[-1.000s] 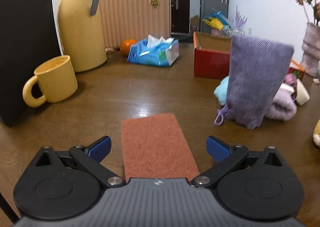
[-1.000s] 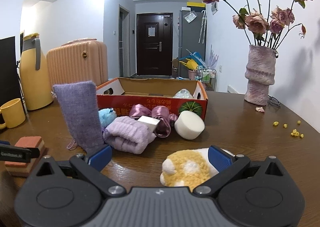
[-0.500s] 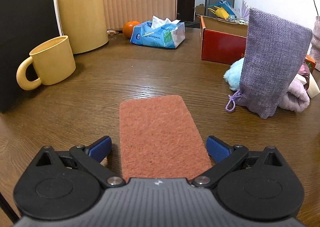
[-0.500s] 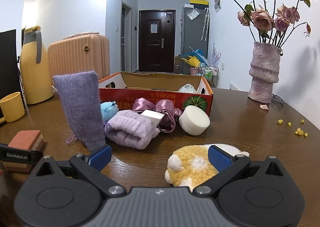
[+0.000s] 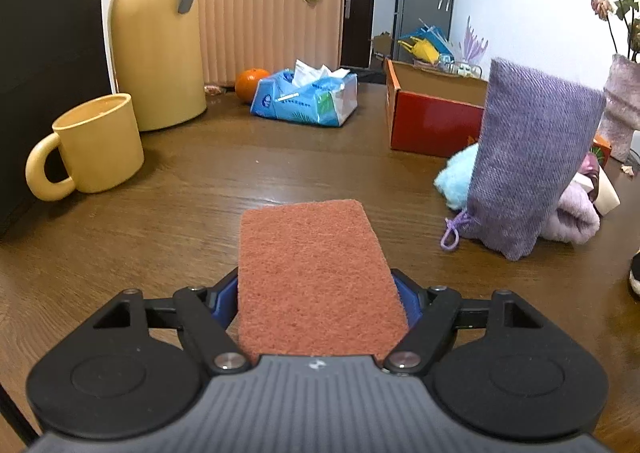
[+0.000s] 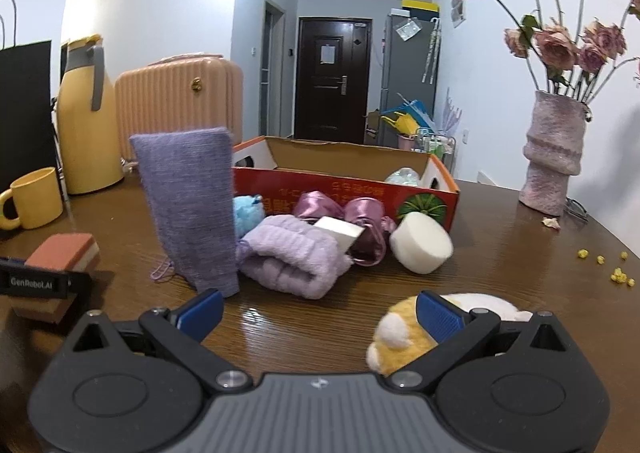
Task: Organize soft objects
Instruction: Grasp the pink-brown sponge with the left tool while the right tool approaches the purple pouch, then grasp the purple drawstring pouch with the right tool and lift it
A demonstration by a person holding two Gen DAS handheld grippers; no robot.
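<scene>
Left gripper (image 5: 318,303) (marked "GenRobot.AI") closes around the sponge (image 5: 316,277); right gripper (image 6: 320,311) gapes empty beside the sponge.

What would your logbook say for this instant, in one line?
left gripper: jaws closing around sponge | right gripper: open, beside plush toy | box: awaiting items

Rough sponge (image 5: 316,277) – glossy wooden table (image 6: 320,325).

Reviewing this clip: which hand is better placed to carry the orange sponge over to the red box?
Left. The left gripper is closing with the orange sponge already between its fingers. The right gripper is open over bare table beside the plush toy, away from the sponge. The red box lies ahead.
</scene>
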